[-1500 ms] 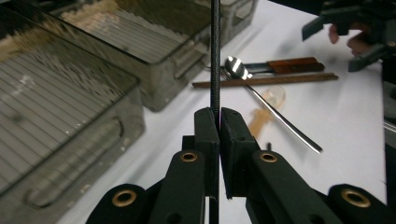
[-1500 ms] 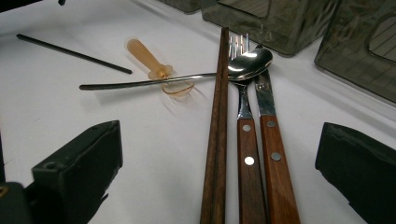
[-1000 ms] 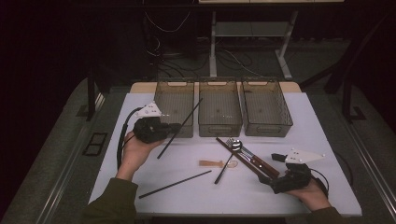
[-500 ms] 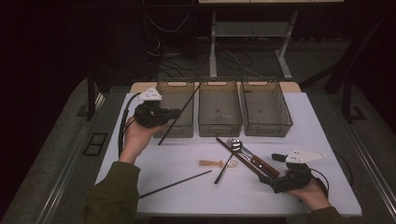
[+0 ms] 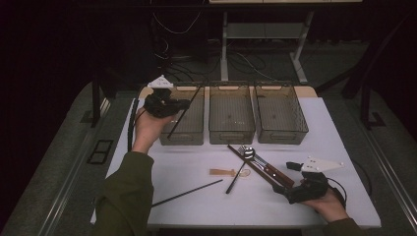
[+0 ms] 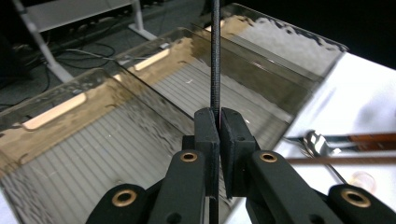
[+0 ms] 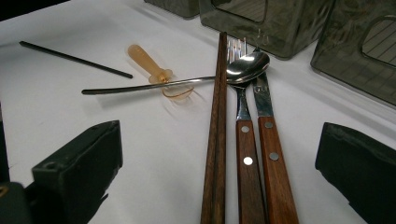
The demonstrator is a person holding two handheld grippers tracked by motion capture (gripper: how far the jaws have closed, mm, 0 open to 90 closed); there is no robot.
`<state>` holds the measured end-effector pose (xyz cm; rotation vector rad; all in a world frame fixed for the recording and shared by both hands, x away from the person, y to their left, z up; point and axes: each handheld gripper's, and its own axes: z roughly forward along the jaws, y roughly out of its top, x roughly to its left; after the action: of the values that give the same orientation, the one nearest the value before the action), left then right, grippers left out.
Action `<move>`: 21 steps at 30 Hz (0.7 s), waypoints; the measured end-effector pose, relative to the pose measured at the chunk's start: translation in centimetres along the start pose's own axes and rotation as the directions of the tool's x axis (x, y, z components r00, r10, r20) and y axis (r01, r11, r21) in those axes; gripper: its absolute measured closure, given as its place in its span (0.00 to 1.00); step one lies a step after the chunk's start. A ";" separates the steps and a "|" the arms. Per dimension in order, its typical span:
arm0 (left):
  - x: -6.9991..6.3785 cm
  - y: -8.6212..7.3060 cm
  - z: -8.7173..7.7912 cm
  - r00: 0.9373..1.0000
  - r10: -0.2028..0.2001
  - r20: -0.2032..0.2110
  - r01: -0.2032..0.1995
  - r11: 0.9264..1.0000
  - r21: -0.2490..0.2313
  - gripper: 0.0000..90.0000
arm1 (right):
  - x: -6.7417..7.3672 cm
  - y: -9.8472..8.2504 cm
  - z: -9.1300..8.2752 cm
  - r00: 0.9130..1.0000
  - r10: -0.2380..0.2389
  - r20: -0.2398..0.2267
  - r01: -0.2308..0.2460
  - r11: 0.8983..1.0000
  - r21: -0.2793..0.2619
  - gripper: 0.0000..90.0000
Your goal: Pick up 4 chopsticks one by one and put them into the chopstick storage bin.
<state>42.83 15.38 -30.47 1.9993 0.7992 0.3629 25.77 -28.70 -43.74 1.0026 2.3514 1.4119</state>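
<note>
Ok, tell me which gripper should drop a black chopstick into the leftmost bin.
Left. The left gripper is shut on a black chopstick right above the left bin; the right gripper waits open by the wooden-handled cutlery.

the black chopstick looks matt and finely ribbed. the bins are smoky translucent plastic, glossy, with ribbed floors. at 6 o'clock of them lie wooden chopsticks, dark and satiny; a fork and knife with riveted wooden handles; a shiny metal spoon; and a translucent amber plastic spoon. the tabletop is matt white.
</note>
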 end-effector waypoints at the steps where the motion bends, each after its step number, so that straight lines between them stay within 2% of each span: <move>1: 0.3 0.1 0.1 1.000 -0.009 -0.011 0.009 1.000 0.000 0.95 | 0.0 0.0 0.0 1.000 0.001 0.000 -0.001 1.000 0.000 0.01; 5: 1.8 0.4 0.8 0.997 -0.055 -0.045 0.055 0.998 -0.005 0.95 | 0.0 0.0 0.0 1.000 0.005 -0.001 -0.005 1.000 -0.001 0.01; 11: 3.8 0.4 2.0 0.992 -0.073 -0.100 0.077 0.996 0.037 0.95 | 0.1 0.0 -0.1 1.000 -0.001 -0.006 0.001 1.000 -0.004 0.01; 15: 4.6 0.0 2.9 0.986 -0.107 -0.129 0.114 0.992 0.052 0.95 | 0.1 0.0 0.0 1.000 0.000 -0.008 0.000 1.000 -0.003 0.01; 21: 5.1 -0.8 3.6 0.977 -0.109 -0.181 0.131 0.984 0.118 0.95 | 0.2 0.0 -0.1 1.000 -0.002 -0.013 0.002 1.000 -0.004 0.01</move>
<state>48.29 16.74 -33.34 2.0468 1.0727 0.4290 25.57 -28.63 -43.63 0.9922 2.3570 1.4260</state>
